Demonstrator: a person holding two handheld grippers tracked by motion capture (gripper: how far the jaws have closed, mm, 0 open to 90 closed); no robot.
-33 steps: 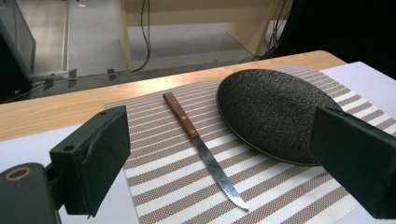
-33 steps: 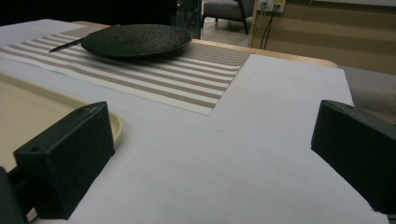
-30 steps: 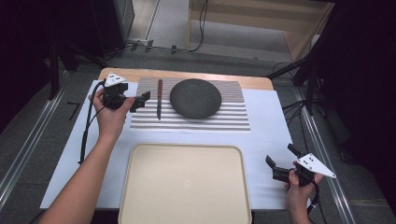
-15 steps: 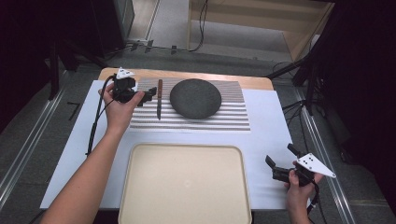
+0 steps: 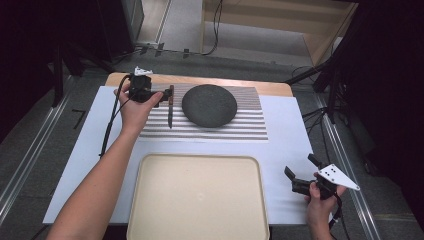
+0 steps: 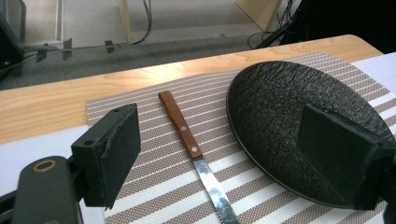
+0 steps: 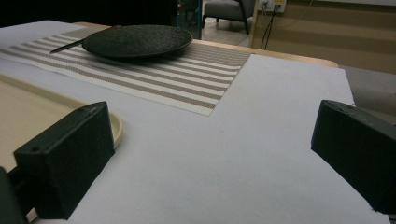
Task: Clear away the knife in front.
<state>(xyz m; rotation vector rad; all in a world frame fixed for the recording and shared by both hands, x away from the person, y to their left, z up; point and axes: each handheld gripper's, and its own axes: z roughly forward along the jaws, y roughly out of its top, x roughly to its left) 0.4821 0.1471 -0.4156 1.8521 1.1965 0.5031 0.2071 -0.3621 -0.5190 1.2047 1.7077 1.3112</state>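
No readable text, labels, brands or numbers anywhere.

Table evenly lit, surroundings dark — near tongs softly blurred.

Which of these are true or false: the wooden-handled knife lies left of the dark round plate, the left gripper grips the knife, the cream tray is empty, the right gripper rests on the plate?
1. The wooden-handled knife lies left of the dark round plate on the striped placemat. True.
2. The left gripper grips the knife. False: its jaws are open beside the handle; they have just been closing, with nothing between them.
3. The cream rectangular tray is empty. True.
4. The right gripper rests on the plate. False: it is over the white sheet, right of the tray.
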